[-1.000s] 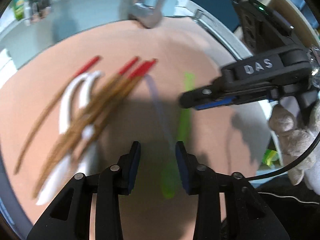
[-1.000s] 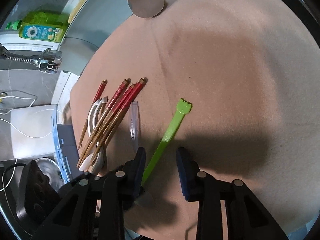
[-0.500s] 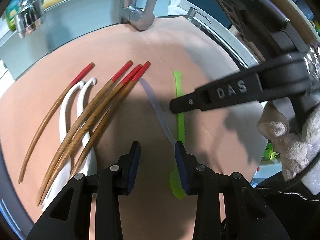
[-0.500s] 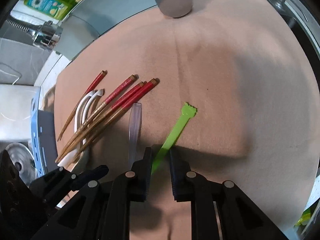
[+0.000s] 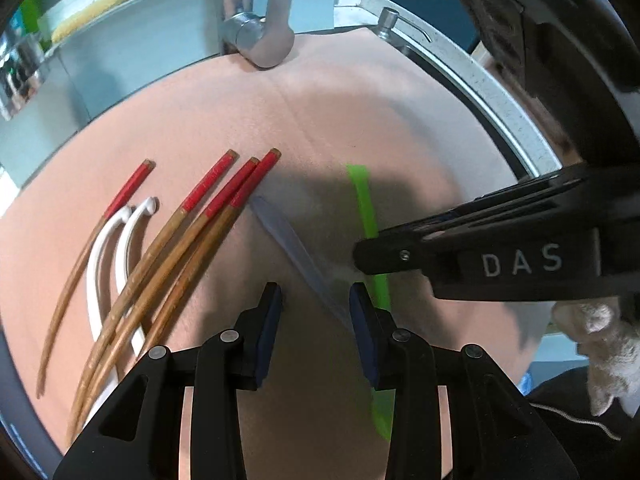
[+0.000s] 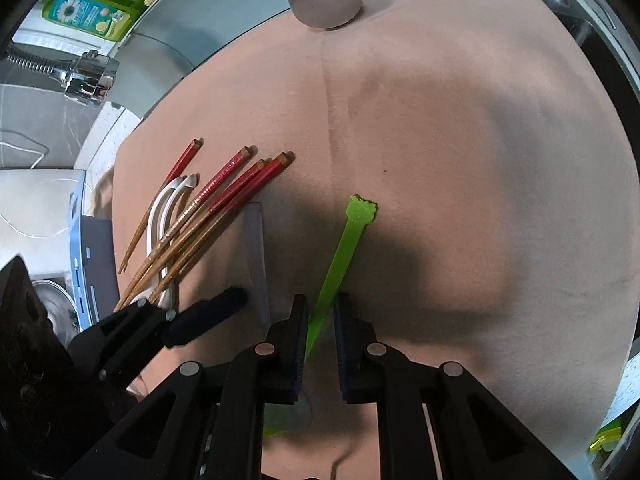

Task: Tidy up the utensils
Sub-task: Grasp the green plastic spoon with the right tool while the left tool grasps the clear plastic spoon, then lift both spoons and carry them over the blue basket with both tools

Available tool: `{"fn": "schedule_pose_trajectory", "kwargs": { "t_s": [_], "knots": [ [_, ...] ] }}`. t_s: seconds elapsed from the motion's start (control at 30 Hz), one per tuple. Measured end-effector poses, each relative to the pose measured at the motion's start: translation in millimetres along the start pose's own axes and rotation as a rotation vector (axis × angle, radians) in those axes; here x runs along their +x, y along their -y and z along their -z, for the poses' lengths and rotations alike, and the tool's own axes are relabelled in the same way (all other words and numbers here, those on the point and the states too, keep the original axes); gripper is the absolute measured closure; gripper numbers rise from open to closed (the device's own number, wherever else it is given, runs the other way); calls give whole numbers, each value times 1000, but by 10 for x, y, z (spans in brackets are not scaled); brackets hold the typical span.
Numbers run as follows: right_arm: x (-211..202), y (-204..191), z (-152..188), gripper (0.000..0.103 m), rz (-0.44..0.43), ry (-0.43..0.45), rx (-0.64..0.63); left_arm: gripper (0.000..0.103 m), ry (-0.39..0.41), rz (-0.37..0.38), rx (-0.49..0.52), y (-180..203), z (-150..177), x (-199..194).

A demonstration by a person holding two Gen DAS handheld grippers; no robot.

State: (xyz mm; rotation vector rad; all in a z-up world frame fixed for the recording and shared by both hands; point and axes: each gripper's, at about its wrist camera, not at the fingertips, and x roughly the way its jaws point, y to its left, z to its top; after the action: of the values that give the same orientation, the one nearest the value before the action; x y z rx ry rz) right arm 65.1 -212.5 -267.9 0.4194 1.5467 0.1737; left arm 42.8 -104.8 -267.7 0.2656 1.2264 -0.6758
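A green spoon [image 6: 344, 248] lies on the peach mat [image 6: 460, 160], and my right gripper [image 6: 321, 308] is closing on its handle, with both pads touching it. In the left wrist view that right gripper [image 5: 360, 256] reaches in from the right over the green spoon [image 5: 366, 204]. My left gripper [image 5: 314, 296] is open. A clear plastic spoon [image 5: 288, 240] runs between its fingers, close to the right one, and is not pinched. To the left lie several red-tipped chopsticks [image 5: 192, 240] across two white spoons [image 5: 96, 264].
A steel faucet [image 5: 260, 40] overhangs the mat's far edge, and the sink rim [image 5: 480, 92] curves along the right. A green dish-soap bottle [image 6: 88, 12] and a chrome sprayer head [image 6: 84, 76] stand at the far left. A gloved hand [image 5: 600, 328] holds the right gripper.
The right gripper's jaws have closed in onto the green spoon's handle. The left gripper has slid toward the clear spoon, next to the right gripper.
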Motion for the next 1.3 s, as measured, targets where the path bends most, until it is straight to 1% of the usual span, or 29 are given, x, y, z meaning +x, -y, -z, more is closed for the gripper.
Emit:
{"fn": "schedule_pose_trajectory", "kwargs": {
  "t_s": [0.13,0.2,0.27,0.33,0.47,0.57,0.63,0.77,0.83,0.9,0.97,1.0,1.03,1.07,1.13,1.17,1.3],
  "knots": [
    [-31,16,11,91,16,4,-18,69,-5,-57,48,22,-1,22],
    [-51,23,17,91,32,9,-34,72,-10,-84,59,-6,11,23],
    [-73,41,21,92,58,17,-51,72,-12,-90,59,-48,28,7],
    [-88,81,12,94,63,17,-52,72,-14,-95,56,-84,35,1],
    [-149,167,-23,95,60,28,-40,72,-13,-77,42,-110,58,-46],
    [-138,219,-43,94,10,1,-16,71,-18,-17,-14,-143,132,-110],
    [-105,229,-37,93,-18,-26,-4,71,-18,1,-40,-147,189,-124],
    [-80,186,18,93,-23,-38,-25,71,-19,-23,-54,-93,204,-87],
    [-65,173,50,93,-29,-44,-26,71,-16,-36,-34,-42,176,-57],
    [-48,142,77,92,-16,-33,-43,71,-11,-41,-22,-23,136,-30],
    [-39,91,82,93,5,-23,-70,74,-4,-34,-21,-36,84,-8],
    [-37,74,76,93,6,-20,-72,85,1,-47,-21,-51,66,-5],
    [-33,68,70,94,1,-16,-69,90,4,-50,-28,-77,56,-2],
    [-24,71,66,96,-3,-14,-64,91,6,-29,-47,-129,55,-4],
    [-31,116,70,97,-27,-8,-38,97,11,11,-94,-225,71,-18],
    [-36,141,73,97,-39,-4,-27,97,11,21,-106,-262,93,-29],
    [-58,243,111,97,-87,14,26,97,12,18,-106,-254,175,-80]
  ]
}}
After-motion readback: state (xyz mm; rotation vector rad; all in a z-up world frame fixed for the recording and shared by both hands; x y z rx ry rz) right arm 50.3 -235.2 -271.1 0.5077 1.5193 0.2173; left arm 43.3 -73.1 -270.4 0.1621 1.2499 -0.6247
